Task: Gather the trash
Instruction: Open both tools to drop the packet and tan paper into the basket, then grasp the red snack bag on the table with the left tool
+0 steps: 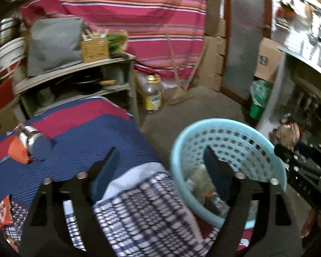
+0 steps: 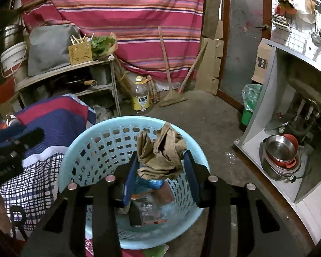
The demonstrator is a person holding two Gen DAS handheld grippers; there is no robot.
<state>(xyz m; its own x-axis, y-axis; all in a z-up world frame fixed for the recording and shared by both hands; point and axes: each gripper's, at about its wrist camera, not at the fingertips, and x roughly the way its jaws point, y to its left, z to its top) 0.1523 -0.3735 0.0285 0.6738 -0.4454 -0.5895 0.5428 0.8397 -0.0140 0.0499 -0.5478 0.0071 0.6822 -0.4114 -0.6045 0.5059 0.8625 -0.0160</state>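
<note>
One light blue perforated basket (image 2: 92,150) stands on the floor beside the cloth-covered table (image 1: 79,137), with several scraps of trash (image 2: 149,201) lying in its bottom. The right gripper (image 2: 160,160) hangs over the basket with its two jaws part closed, pinching one crumpled brown paper wad (image 2: 160,152) between them. The left gripper (image 1: 158,165) stands wide apart and holds nothing, one finger over the checked cloth (image 1: 143,209), the other over the basket's rim
</note>
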